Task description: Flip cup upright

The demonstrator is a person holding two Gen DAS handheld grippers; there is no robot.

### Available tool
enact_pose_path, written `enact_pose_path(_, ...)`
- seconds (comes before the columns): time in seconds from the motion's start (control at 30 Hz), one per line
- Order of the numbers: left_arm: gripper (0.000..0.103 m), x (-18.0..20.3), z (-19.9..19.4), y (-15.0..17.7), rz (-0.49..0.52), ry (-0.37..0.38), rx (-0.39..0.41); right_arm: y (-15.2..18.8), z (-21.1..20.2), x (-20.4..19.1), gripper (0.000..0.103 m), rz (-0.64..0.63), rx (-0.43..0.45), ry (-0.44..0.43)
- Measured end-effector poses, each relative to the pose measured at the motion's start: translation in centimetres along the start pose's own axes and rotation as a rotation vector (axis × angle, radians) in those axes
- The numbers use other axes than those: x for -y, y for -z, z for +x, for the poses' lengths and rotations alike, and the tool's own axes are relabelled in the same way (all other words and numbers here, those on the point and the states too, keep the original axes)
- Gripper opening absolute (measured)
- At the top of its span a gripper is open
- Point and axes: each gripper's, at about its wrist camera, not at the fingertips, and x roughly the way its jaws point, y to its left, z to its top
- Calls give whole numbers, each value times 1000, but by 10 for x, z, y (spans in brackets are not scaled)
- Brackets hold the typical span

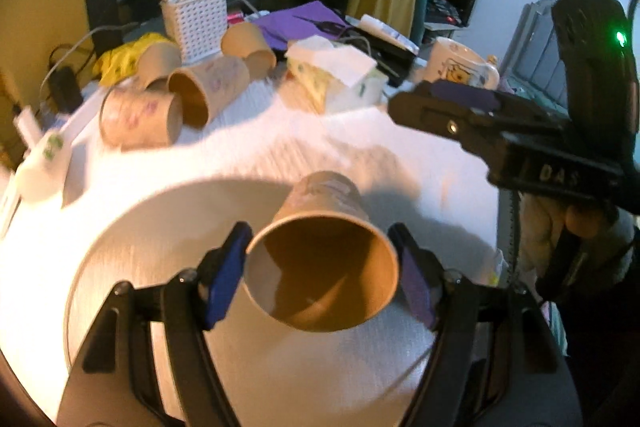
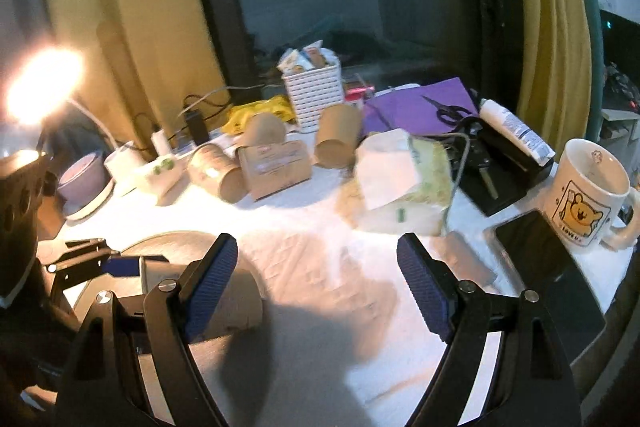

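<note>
A brown paper cup lies tilted on its side, open mouth toward the camera, over a round white plate. My left gripper is shut on the cup near its rim, one blue pad on each side. In the right wrist view the same cup shows at lower left with the left gripper around it. My right gripper is open and empty above the white table; it also shows in the left wrist view, to the right of the cup.
Several more paper cups lie on their sides at the back, before a white basket. A tissue pack, a bear mug, a phone, a black box and a lit lamp stand around.
</note>
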Motion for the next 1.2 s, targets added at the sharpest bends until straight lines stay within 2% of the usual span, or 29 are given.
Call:
enact_pose_path(0.3,71,-9,-48,58,-47,35,21,26,-9,-52,85,-51,-51,-27)
enact_pose_path(0.5,71,-15,-66,80,-54,48,36,40,-5,-76,85,-81,-99,-37)
enact_pose_path(0.8,73,-33,-67,89,-76,6,25,52,8,-98,85,-118,-166,-34)
enact_pose_path(1.03,73,-40,-71,92,-94,40,56,63,24,-104,85,-134,-237,-33)
enact_pose_path(1.2,72,-37,-73,87,-83,55,73,61,22,-102,85,-128,-237,-34)
